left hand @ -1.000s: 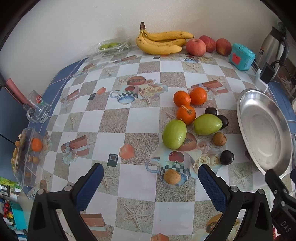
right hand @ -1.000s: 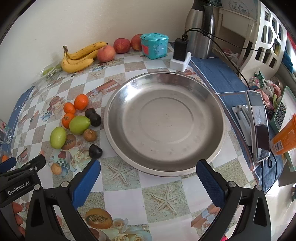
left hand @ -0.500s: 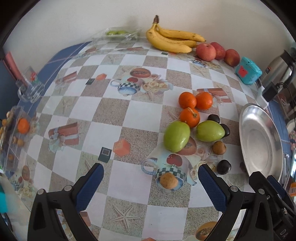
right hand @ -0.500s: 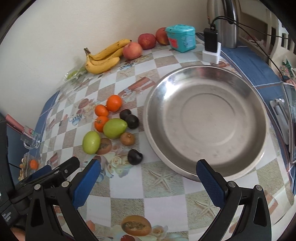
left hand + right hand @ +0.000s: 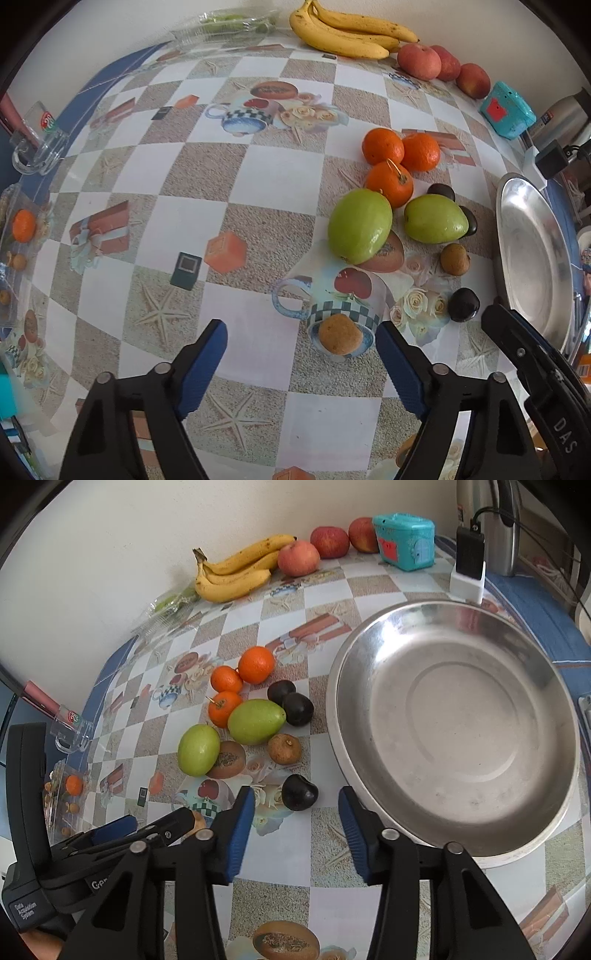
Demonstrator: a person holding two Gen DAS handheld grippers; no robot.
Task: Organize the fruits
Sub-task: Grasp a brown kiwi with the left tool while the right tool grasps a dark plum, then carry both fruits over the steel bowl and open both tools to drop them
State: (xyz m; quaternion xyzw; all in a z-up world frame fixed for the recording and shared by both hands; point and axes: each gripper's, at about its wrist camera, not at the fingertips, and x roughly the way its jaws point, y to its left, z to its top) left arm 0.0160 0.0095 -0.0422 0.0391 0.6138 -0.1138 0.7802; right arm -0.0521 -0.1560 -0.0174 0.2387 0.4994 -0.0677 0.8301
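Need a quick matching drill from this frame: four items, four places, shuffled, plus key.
Items:
1. bananas
2. steel bowl
3. lone dark plum
4. teal box

Places:
A. just ahead of the right gripper
B. beside the charger, right of the apples
C. against the wall, left of the apples
D. right of the fruit cluster

Pairs: 1-C, 2-D, 3-A, 4-B

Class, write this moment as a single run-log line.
left gripper: closing, above brown fruit | right gripper: closing, near plum | pan: empty
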